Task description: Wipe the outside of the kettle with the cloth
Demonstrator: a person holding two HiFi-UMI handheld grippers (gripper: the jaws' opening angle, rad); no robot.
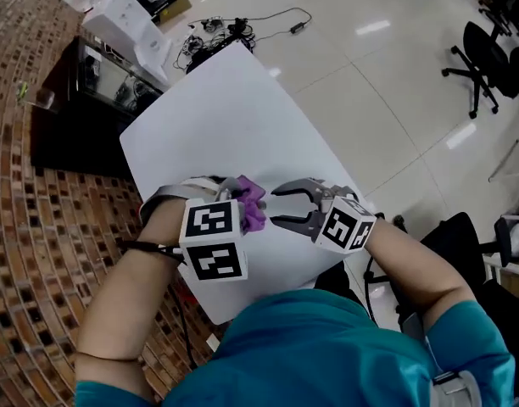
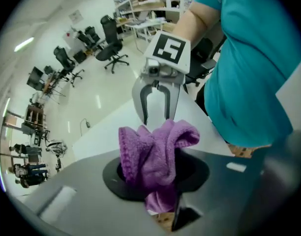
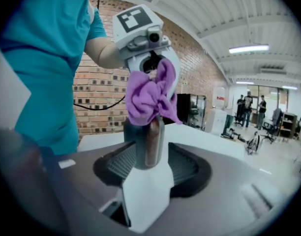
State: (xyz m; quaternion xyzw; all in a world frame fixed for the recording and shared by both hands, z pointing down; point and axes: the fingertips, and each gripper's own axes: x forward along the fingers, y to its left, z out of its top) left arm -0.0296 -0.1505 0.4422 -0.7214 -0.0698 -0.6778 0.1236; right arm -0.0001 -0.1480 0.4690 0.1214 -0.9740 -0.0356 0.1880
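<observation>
Cloth [image 1: 253,205] clenched by left gripper [image 1: 241,195], right gripper [image 1: 275,207] released just beside it; no kettle visible, wiping likely awaits reaching one.

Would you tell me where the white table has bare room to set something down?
The white table is bare across its far half, up to the corner by the floor cables, and along its right edge. The near part is crowded: the left gripper holding the purple cloth faces the open right gripper.
</observation>
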